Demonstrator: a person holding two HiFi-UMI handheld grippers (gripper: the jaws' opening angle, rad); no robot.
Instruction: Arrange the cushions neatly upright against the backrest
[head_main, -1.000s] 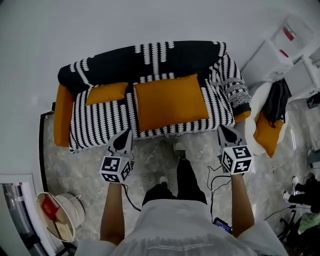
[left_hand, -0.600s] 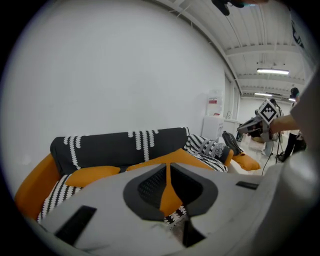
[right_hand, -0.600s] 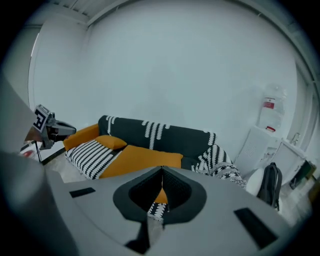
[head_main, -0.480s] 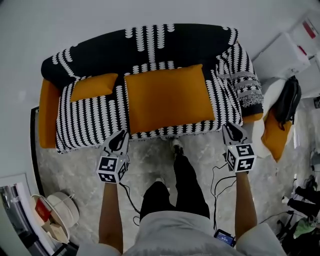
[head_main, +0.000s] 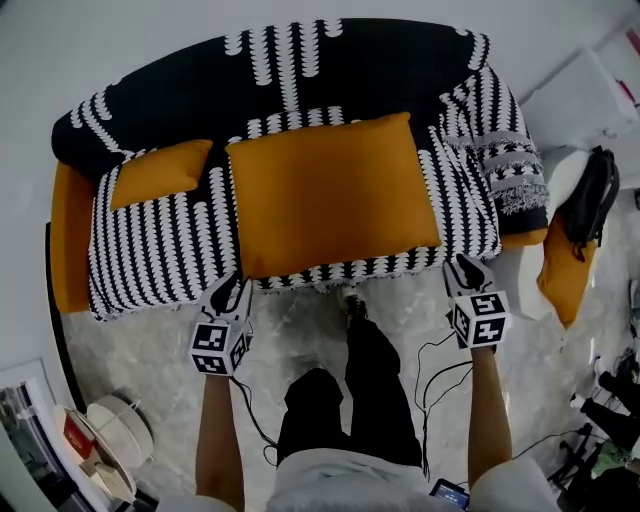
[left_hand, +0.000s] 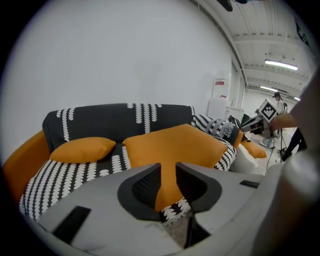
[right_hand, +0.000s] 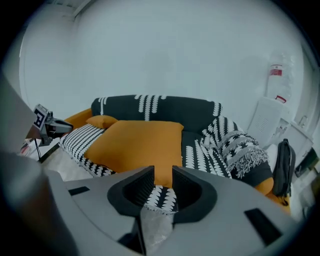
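Note:
A large orange cushion (head_main: 330, 195) lies flat on the middle of the seat of the black-and-white covered sofa (head_main: 300, 70). A small orange cushion (head_main: 160, 172) lies at the seat's left, close to the backrest. My left gripper (head_main: 232, 284) hovers at the seat's front edge near the big cushion's front left corner. Its jaws are opening, with nothing between them. My right gripper (head_main: 462, 263) is at the front right corner of the seat, also opening and empty. Beyond the left gripper (left_hand: 168, 172) I see the large cushion (left_hand: 180, 145). It also lies ahead of the right gripper (right_hand: 163, 175).
A fringed patterned throw (head_main: 505, 160) drapes over the sofa's right arm. To the right, a white chair holds another orange cushion (head_main: 562, 275) and a black bag (head_main: 592, 195). A white basket (head_main: 120, 430) stands at lower left. Cables (head_main: 440, 365) trail on the marble floor by my legs.
I have stepped closer to the sofa, and both grippers have come up to the seat's front edge. Neither cushion has moved.

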